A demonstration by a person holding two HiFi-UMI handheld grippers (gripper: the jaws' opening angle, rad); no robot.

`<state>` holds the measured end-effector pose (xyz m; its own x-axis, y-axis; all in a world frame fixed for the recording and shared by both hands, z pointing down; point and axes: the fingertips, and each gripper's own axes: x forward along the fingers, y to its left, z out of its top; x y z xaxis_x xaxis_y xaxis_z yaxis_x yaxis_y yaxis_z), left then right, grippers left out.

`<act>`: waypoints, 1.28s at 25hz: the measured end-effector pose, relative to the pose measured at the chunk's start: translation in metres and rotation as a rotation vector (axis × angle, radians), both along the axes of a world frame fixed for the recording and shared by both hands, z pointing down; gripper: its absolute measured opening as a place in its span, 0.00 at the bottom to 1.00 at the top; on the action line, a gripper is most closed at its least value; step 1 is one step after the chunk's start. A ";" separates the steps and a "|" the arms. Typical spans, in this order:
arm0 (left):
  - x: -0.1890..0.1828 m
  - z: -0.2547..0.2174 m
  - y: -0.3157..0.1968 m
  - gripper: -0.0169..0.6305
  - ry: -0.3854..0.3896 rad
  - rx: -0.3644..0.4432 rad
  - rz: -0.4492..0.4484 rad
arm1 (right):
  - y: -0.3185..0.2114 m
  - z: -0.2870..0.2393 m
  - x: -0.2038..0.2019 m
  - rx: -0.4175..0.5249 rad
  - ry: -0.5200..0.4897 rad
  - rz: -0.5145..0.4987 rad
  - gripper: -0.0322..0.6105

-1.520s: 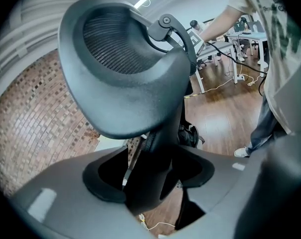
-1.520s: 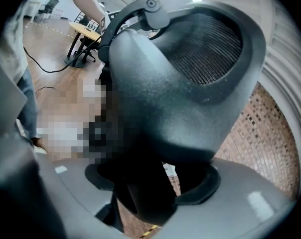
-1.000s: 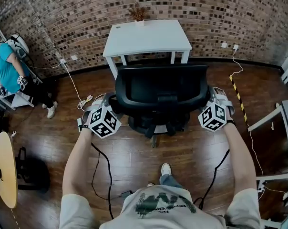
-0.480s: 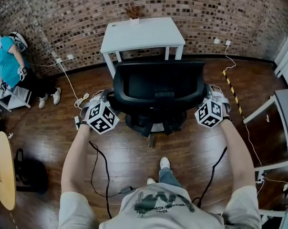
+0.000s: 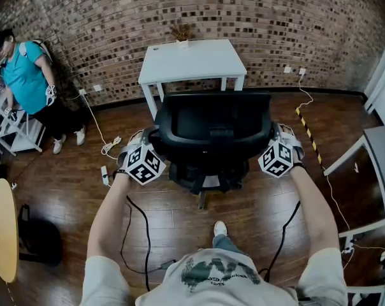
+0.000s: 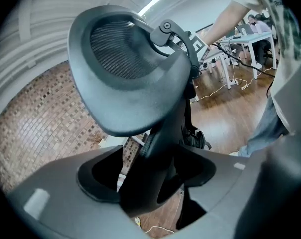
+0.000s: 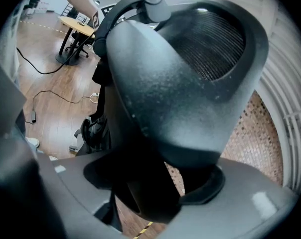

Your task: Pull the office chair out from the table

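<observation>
Chair (image 5: 211, 116) appears clear of table (image 5: 192, 59): release step. Left tool (image 5: 149, 139) and right tool (image 5: 275, 136) have just been opening, jaws apart around the chair frame. Next: withdraw both.

In the head view, the chair's (image 5: 211, 125) back hid its seat, most of its base and parts of the table's (image 5: 191, 61) legs. The plant (image 5: 181, 32) was too small to identify. The left edge cut off a round yellow top (image 5: 2, 234).
</observation>
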<state>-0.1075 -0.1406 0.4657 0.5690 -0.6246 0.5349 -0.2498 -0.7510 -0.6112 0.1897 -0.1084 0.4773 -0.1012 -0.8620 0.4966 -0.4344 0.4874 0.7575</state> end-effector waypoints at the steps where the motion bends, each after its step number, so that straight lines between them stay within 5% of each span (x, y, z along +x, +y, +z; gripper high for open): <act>1: 0.000 -0.001 -0.001 0.53 0.001 0.001 -0.004 | 0.000 -0.001 0.001 0.004 0.000 0.007 0.55; 8: -0.009 0.002 0.006 0.54 0.001 0.015 -0.034 | 0.012 -0.006 0.009 0.026 -0.002 0.071 0.56; 18: -0.029 -0.013 0.021 0.55 0.108 0.091 -0.105 | 0.044 -0.029 0.016 0.092 -0.036 0.155 0.57; 24: -0.023 -0.027 0.043 0.52 0.228 0.109 -0.133 | 0.068 -0.035 0.003 0.103 -0.134 0.162 0.56; 32: 0.009 -0.065 0.099 0.42 0.437 0.096 -0.135 | 0.116 -0.054 -0.049 0.134 -0.416 0.125 0.52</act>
<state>-0.0988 -0.0412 0.4010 0.6386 -0.7433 0.1991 -0.5910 -0.6395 -0.4917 0.1406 0.0077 0.4230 -0.1595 -0.9341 0.3195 -0.7642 0.3217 0.5590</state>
